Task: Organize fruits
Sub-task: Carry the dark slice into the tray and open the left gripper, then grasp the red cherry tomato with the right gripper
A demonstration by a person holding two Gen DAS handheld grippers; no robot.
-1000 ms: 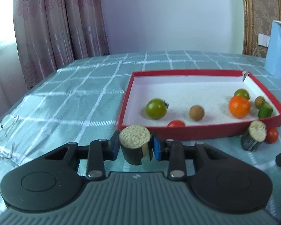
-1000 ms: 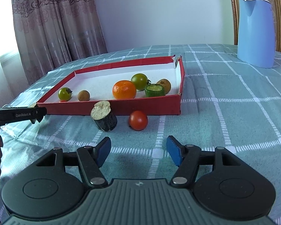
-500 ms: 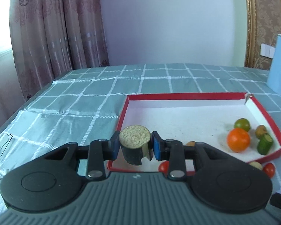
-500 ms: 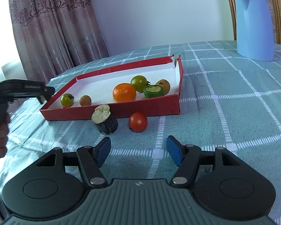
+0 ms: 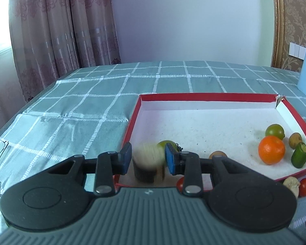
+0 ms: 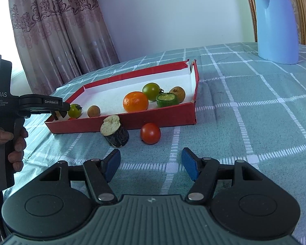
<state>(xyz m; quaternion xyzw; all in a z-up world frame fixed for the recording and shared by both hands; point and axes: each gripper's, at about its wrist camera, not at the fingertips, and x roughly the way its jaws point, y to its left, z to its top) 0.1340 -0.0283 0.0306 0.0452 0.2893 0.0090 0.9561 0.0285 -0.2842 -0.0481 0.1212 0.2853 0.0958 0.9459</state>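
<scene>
The right gripper (image 6: pixel 151 164) hovers low over the checked tablecloth (image 6: pixel 244 122), its blue pads spread wide with nothing between them. Just beyond it on the cloth a dark-skinned cut piece (image 6: pixel 114 131) lies tilted, pale cut face up and to the left, and a red tomato (image 6: pixel 150 133) sits just to its right; both rest close against the near wall of the red tray (image 6: pixel 173 120), outside it.

The left gripper (image 5: pixel 148 160) is over the tray's near-left corner. Its jaws stand apart, and a second dark cut piece (image 5: pixel 148 164), blurred, sits between the pads with a visible gap on each side, so it appears loose rather than clamped; whether it touches the tray floor cannot be told.

Inside the tray, a green tomato (image 6: pixel 75 110) and a small brown fruit (image 6: pixel 93 111) lie toward the near-left. Farther right sit an orange (image 6: pixel 135 101), another green tomato (image 6: pixel 151 89), a green cut piece (image 6: pixel 166 99) and a second brown fruit (image 6: pixel 178 94), clustered near the right wall.

Far right on the cloth stands a blue jug (image 6: pixel 275 22). Curtains (image 6: pixel 57 32) hang at the far left.
</scene>
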